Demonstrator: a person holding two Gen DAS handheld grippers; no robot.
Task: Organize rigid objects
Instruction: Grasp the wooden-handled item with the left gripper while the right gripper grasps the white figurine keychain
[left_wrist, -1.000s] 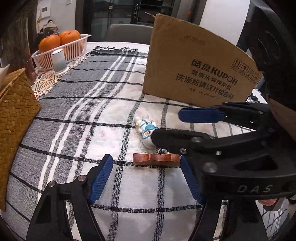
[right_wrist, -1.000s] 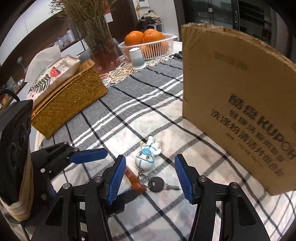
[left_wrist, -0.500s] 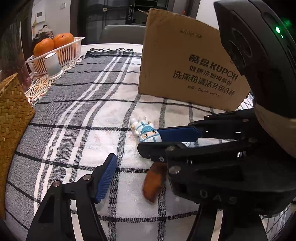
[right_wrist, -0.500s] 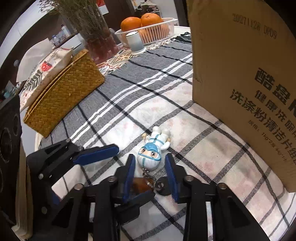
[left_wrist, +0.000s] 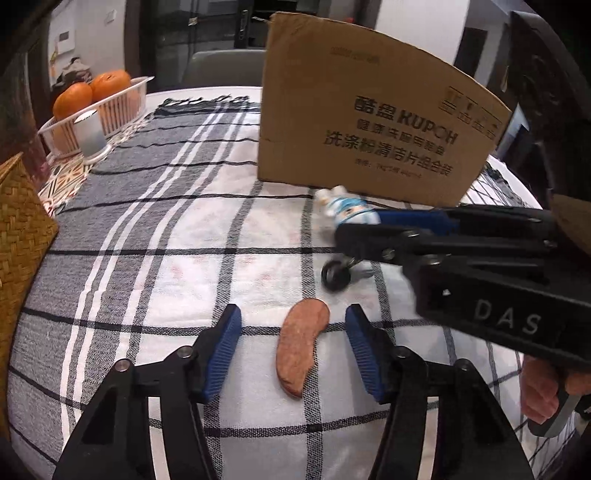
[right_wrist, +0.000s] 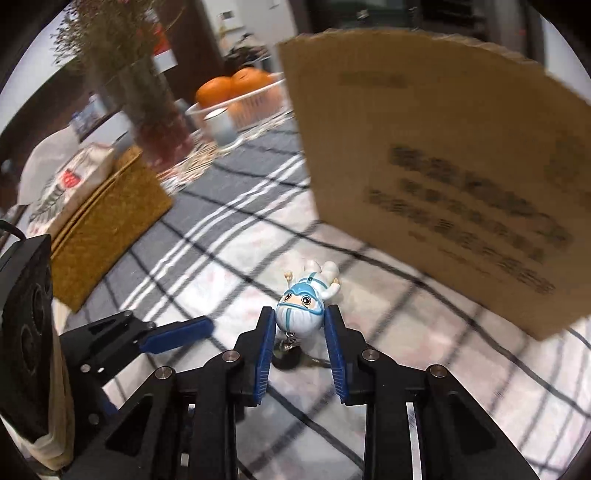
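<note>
Gripping now: the right claw (right_wrist: 300, 334) has its blue pads pressed on either side of the figurine keychain (right_wrist: 301, 308), pinching the round head while the body points away toward the cardboard box (right_wrist: 436, 162).
Why that hold: the head is the widest, firmest part, so I judge a squeeze there is less likely to slip than one on the thin ring or key.
Dangling parts: the ring and black-headed key (left_wrist: 335, 275) hang beneath the figurine; in the left view they look clear of the cloth, so the keychain seems lifted, just in front of the box.
Left claw: the left claw (left_wrist: 293, 341) is spread but closing, its pads either side of the brown wooden piece (left_wrist: 301, 345) and not touching it.
Wooden piece: lies flat on the checked cloth of the bench (left_wrist: 147, 229), lengthwise between the pads, which suits a pinch across its narrow width.
Likely goal: the box stands open-topped close by, probably the place to put both things.
Change, keychain: a second ago the right claw stood wide around the figurine lying on the cloth; it has since shut on it and carried it nearer the box.
Change, wood: it lay crosswise beside the key; now it is turned lengthwise and sits apart.
Change, left claw: narrower than before.
</note>
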